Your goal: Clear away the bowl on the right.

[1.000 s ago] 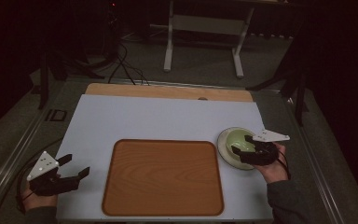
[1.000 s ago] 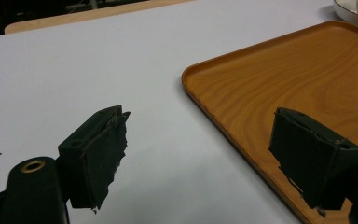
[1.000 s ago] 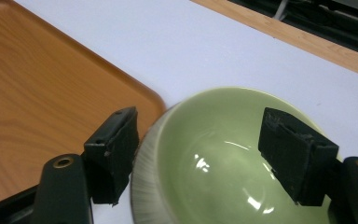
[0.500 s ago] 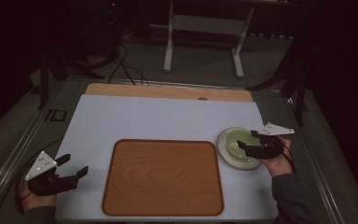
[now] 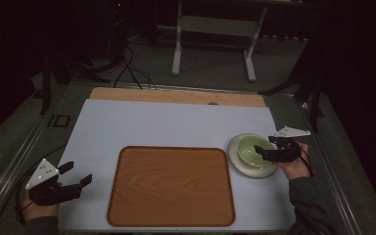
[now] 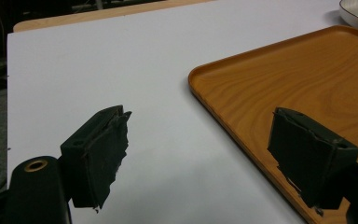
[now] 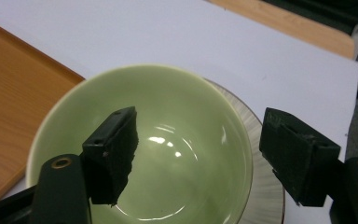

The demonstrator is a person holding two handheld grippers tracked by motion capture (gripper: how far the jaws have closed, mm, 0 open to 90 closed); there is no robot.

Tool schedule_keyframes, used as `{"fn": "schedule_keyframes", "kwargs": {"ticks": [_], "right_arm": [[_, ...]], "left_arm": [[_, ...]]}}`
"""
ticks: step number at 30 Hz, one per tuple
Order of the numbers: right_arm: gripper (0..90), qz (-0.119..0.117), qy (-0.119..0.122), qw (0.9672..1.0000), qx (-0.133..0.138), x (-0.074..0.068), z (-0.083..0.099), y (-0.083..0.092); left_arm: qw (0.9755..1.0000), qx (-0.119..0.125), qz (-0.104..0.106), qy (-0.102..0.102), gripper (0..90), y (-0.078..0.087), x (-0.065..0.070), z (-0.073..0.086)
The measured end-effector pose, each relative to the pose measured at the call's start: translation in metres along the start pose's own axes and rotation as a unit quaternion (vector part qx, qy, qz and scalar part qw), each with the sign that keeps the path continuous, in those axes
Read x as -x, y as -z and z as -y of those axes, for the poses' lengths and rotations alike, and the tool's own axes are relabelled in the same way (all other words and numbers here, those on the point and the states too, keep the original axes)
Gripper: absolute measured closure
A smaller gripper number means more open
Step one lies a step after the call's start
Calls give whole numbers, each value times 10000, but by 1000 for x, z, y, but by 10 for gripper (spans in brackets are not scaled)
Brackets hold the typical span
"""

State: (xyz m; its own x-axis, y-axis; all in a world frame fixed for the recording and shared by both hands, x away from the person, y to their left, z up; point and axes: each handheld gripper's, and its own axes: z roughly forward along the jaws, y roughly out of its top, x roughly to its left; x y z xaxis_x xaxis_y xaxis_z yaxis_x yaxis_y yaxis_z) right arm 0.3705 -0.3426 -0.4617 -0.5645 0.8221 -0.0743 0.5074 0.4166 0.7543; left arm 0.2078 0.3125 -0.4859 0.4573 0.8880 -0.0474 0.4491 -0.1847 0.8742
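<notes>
Right gripper, fingers open, straddles the near rim of the pale green ceramic bowl; left gripper, open, idles well apart.

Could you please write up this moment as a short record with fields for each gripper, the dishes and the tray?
left gripper: open, holding nothing, over the table's left front corner, beside the tray
right gripper: open, one jaw over the inside of the bowl, the other outside its rim
bowl: pale green, empty, upright on the plate
plate: light-coloured, on the table right of the tray
tray: wooden, nothing on it, at the table's front centre
table: white top
</notes>
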Motion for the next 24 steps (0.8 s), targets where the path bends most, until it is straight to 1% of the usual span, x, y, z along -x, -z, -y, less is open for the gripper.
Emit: {"fn": "schedule_keyframes", "kwargs": {"ticks": [2,3,4,5,7,8,9,10,11,12,13,16,17,18,19,20,21,23,24], "right_arm": [[289,-9,-59,10000,-35,2,2,-2],[302,-8,-110,9999,-119,3,4,-6],[302,-8,-110,9999,-119,3,4,-6],[325,-11,-136,9997,-197,4,6,-9],[339,-7,-160,9996,-231,4,6,-10],[381,-7,-232,9992,-323,6,8,-13],[381,-7,-232,9992,-323,6,8,-13],[441,-68,-341,9985,-425,8,9,-16],[441,-68,-341,9985,-425,8,9,-16],[482,-96,-415,9980,-467,11,10,-18],[482,-96,-415,9980,-467,11,10,-18],[530,-121,-493,9974,-516,14,10,-17],[542,-138,-533,9967,-589,15,10,-19],[542,-138,-533,9967,-589,15,10,-19],[540,-120,-594,9959,-672,17,12,-22],[540,-120,-594,9959,-672,17,12,-22],[562,-156,-671,9948,-755,18,16,-26],[585,-231,-791,9935,-780,19,18,-29],[585,-231,-791,9935,-780,19,18,-29]], "left_arm": [[10000,2,5,5,194,0,0,0],[10000,5,4,6,195,0,0,0],[10000,12,-1,11,195,0,0,0],[10000,26,1,18,195,0,0,0],[10000,33,-5,20,196,1,-1,0],[10000,37,-6,20,196,1,-1,0],[10000,42,-7,18,196,1,-1,0],[10000,46,-8,13,196,1,0,0],[10000,46,-8,13,196,1,0,0],[10000,47,-12,12,196,1,0,0],[10000,45,-19,7,196,1,0,0],[10000,42,-21,3,199,1,-1,0],[10000,45,-20,0,199,1,-1,0],[10000,48,-20,-1,199,1,-1,0],[10000,52,-24,1,199,2,-1,0],[10000,55,-22,-5,199,2,-1,0],[10000,60,-25,3,199,2,-1,0],[10000,57,-28,6,199,2,-1,0],[10000,57,-28,6,199,2,-1,0]]}}
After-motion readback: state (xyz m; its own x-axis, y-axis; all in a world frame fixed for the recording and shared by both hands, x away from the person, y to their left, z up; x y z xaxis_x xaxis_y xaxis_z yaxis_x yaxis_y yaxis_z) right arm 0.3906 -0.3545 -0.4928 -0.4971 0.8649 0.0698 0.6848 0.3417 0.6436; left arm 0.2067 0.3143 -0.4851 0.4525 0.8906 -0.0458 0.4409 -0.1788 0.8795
